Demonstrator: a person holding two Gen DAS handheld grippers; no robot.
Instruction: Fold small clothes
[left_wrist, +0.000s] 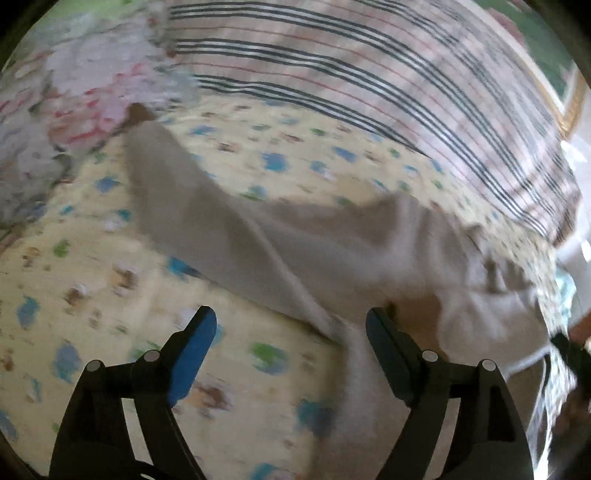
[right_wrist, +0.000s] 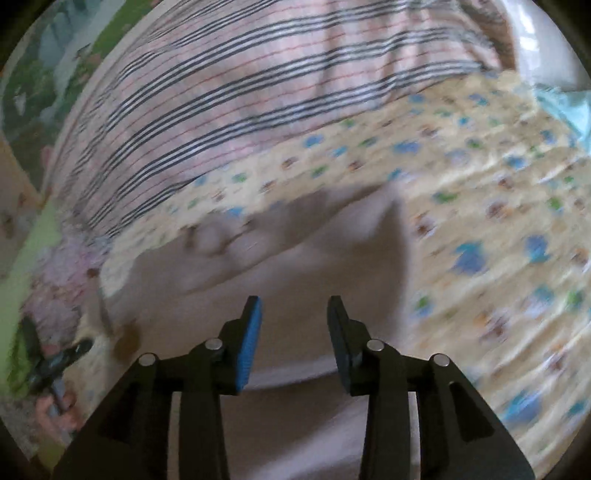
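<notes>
Left gripper (left_wrist: 291, 325), jaws wide and empty; right gripper (right_wrist: 294, 312), jaws partly parted, empty. Beige garment (left_wrist: 332, 240) lies on the patterned bedsheet (left_wrist: 92, 258); next, smooth creases before regripping.

A bed carries everything, covered by a pale yellow sheet (left_wrist: 110, 266) printed with blue, green and brown blotches. A beige garment (left_wrist: 295, 251) lies flat on it, spreading from the centre toward 4 o'clock in the left wrist view. A striped blanket (left_wrist: 369, 85) lies at 12 o'clock, and a pink floral cloth (left_wrist: 74, 96) at 10 o'clock.
</notes>
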